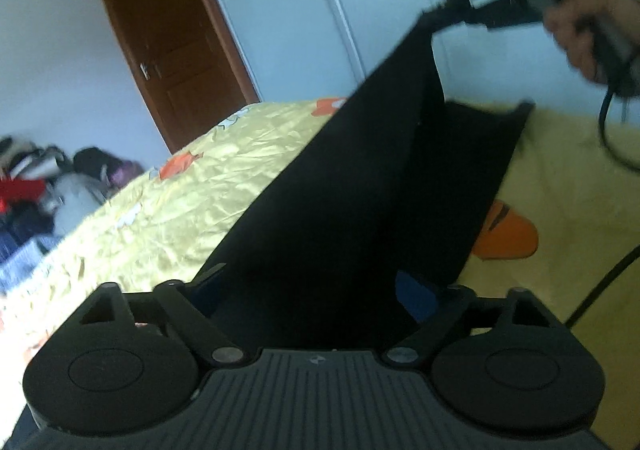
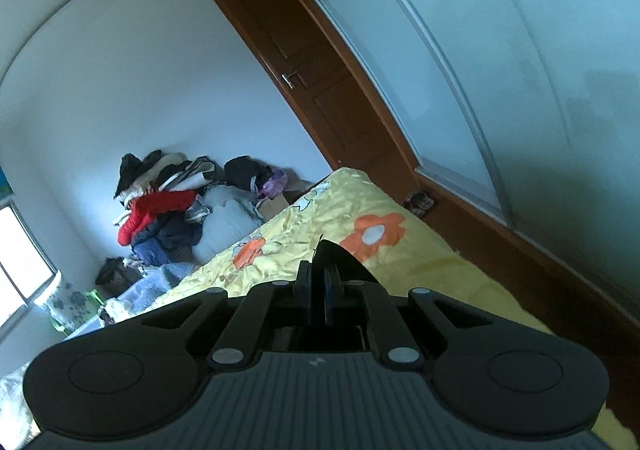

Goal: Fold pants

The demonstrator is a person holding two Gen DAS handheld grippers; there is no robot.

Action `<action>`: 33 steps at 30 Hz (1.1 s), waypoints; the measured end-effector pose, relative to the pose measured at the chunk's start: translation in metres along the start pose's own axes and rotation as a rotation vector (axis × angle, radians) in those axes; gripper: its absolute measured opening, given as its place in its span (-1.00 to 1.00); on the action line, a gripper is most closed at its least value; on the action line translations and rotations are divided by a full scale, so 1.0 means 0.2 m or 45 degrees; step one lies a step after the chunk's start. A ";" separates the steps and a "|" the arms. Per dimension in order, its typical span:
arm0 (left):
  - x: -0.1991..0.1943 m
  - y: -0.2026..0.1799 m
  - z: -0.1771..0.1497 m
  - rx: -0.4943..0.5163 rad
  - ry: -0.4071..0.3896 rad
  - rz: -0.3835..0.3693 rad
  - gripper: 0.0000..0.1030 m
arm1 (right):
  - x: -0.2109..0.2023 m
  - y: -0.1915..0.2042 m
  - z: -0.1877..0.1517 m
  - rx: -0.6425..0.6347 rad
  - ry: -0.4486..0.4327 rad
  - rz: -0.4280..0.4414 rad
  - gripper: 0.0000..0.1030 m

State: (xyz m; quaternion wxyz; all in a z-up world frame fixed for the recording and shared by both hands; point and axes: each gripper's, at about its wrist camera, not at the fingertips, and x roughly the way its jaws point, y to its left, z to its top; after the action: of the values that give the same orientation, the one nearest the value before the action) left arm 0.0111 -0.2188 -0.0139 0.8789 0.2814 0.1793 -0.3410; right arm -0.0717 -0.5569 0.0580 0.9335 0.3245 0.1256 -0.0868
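Note:
The black pants (image 1: 360, 190) hang stretched in the air above a yellow flowered bed (image 1: 180, 202). In the left wrist view the cloth covers my left gripper (image 1: 316, 290); its arms stand wide apart and its fingertips are hidden, with cloth draped between them. The right gripper (image 1: 436, 16) shows at the top right, held by a hand, pinching the far end of the pants. In the right wrist view my right gripper (image 2: 320, 282) is shut on a thin edge of black pants (image 2: 340, 262) high over the bed (image 2: 420, 262).
A pile of clothes and bags (image 2: 180, 202) lies on the floor beside the bed. A brown wooden door (image 2: 320, 82) and a white wardrobe (image 2: 500, 50) stand behind. A black cable (image 1: 608, 138) hangs from the right gripper.

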 end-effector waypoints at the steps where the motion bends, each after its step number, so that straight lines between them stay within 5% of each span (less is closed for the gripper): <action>1: 0.02 -0.02 0.00 0.007 0.004 -0.004 0.58 | 0.00 -0.01 0.00 0.014 0.001 0.009 -0.87; 4: 0.07 -0.02 -0.01 -0.021 0.036 -0.029 0.37 | -0.01 -0.03 0.00 0.030 -0.002 0.031 -0.87; 11: 0.11 0.02 -0.03 -0.125 0.029 -0.099 0.32 | -0.02 -0.03 -0.01 0.056 -0.025 0.085 -0.87; 14: 0.12 0.08 -0.04 -0.220 0.037 -0.120 -0.07 | -0.04 -0.02 -0.01 0.058 -0.040 0.106 -0.87; 16: 0.12 0.12 -0.04 -0.298 0.043 -0.120 -0.58 | -0.05 -0.01 -0.01 0.051 -0.052 0.116 -0.87; 20: 0.07 0.17 -0.03 -0.369 0.007 -0.118 -0.93 | -0.06 0.00 -0.01 0.021 -0.060 0.111 -0.87; 27: -0.03 0.36 -0.01 -0.625 -0.053 -0.210 -0.95 | 0.00 -0.02 0.03 0.037 -0.031 0.094 -0.87; 31: -0.06 0.58 0.08 -0.764 -0.151 -0.107 -0.95 | 0.17 -0.02 0.12 0.082 0.021 0.104 -0.87; 33: -0.17 0.64 0.13 -0.776 -0.261 -0.054 -0.99 | 0.15 0.05 0.18 0.038 -0.092 0.171 -0.87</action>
State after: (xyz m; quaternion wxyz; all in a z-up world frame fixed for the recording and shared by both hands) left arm 0.0809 -0.1401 0.0723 0.9289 -0.0346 0.1894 -0.3164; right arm -0.0347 -0.5736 0.0827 0.9362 0.3426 0.0684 -0.0377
